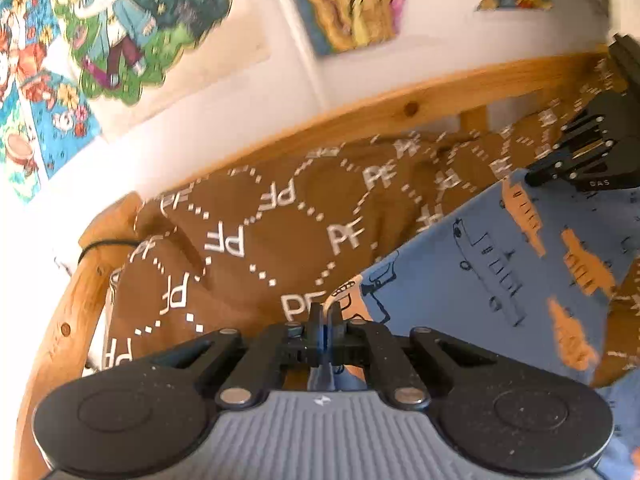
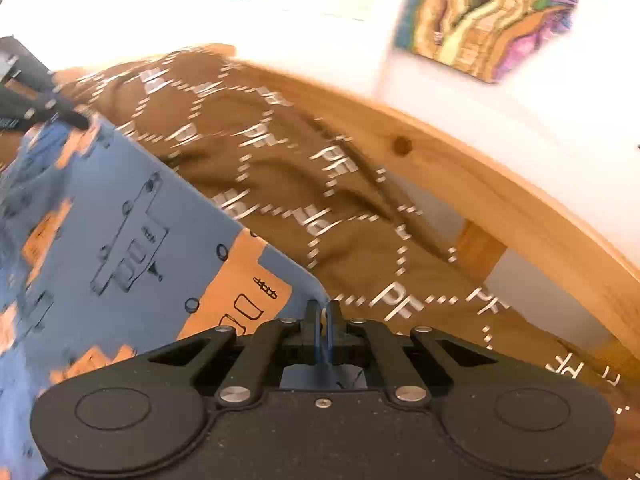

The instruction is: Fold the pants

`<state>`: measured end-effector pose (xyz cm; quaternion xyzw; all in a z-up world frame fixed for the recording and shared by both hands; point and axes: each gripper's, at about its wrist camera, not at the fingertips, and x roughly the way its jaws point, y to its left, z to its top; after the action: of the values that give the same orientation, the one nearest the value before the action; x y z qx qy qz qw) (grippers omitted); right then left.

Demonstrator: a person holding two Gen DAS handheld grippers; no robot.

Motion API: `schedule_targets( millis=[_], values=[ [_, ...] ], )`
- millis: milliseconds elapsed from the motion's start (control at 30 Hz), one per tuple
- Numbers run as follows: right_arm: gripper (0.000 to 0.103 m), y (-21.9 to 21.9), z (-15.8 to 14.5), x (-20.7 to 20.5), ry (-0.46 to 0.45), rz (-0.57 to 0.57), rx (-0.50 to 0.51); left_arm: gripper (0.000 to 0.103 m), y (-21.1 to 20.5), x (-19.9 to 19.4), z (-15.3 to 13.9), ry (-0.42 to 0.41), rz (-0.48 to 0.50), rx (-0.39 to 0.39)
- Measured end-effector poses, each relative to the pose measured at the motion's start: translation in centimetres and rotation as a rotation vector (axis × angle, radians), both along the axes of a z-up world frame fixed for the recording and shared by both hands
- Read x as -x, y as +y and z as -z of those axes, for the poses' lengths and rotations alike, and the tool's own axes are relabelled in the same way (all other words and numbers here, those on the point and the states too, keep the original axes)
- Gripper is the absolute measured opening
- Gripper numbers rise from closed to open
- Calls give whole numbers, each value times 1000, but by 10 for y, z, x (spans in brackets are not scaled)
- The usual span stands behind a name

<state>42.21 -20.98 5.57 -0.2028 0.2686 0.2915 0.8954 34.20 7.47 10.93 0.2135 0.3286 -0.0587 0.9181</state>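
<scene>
The pants (image 1: 472, 264) are blue cloth printed with orange shapes and dark line drawings, spread over a brown bedspread. In the left wrist view my left gripper (image 1: 325, 312) is shut on their near left edge, cloth pinched between the pads. My right gripper (image 1: 534, 176) shows at the far right of that view, its tip on the far edge. In the right wrist view the pants (image 2: 120, 220) fill the left side and my right gripper (image 2: 324, 312) is shut on their corner. The left gripper (image 2: 82, 122) appears at the upper left, on the opposite edge.
A brown bedspread (image 1: 248, 240) with white "PF" letters lies under the pants (image 2: 304, 168). A curved wooden bed rail (image 1: 360, 116) runs behind it (image 2: 480, 184). Beyond the rail, a white wall carries colourful posters (image 1: 132, 28). A thin black cable (image 1: 104, 246) crosses the rail at the left.
</scene>
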Motion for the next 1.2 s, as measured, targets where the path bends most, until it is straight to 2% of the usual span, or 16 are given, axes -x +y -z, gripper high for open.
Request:
schedule_targets(
  millis=[67, 100, 167, 200, 233, 267, 300, 433, 567, 633, 800, 900, 1033, 1100, 1133, 1200],
  values=[
    [4, 10, 11, -9, 15, 15, 44, 3, 3, -10, 10, 41, -18, -4],
    [8, 15, 20, -13, 30, 17, 68, 7, 6, -15, 12, 53, -31, 12],
    [16, 17, 27, -14, 48, 13, 68, 21, 16, -16, 10, 65, -33, 73],
    [29, 16, 26, -12, 48, 8, 49, 31, 21, -15, 6, 68, -32, 98],
    [39, 14, 22, -9, 47, 3, 18, 51, 26, -13, 3, 65, -30, 114],
    [55, 11, 17, -6, 47, -5, -17, 60, 30, -11, -1, 54, -23, 125],
    [64, 10, 11, -5, 43, -20, -42, 60, 34, -8, -4, 42, -15, 123],
    [65, 21, -1, -10, 42, -110, -44, 60, 43, -5, -12, 69, 26, 108],
    [65, 41, 7, -28, 132, -172, 17, 67, 41, -6, -12, 113, 72, 119],
    [65, 49, 15, -34, 159, -173, 48, 69, 41, -6, -12, 127, 79, 100],
    [65, 48, 22, -38, 183, -137, 17, 74, 35, -2, -10, 143, 133, 81],
    [65, 44, 20, -36, 188, -137, 25, 74, 29, -6, -5, 167, 125, 54],
    [65, 37, 20, -34, 198, -126, 49, 48, 26, -13, 6, 200, 71, 26],
    [62, 38, 23, -37, 213, -122, 48, 41, 26, -16, 10, 205, 53, 32],
    [58, 40, 26, -40, 228, -121, 45, 32, 25, -17, 11, 205, 47, 33],
    [32, 43, 32, -42, 262, -126, 31, 19, 24, -18, 12, 214, 41, 32]
  ],
)
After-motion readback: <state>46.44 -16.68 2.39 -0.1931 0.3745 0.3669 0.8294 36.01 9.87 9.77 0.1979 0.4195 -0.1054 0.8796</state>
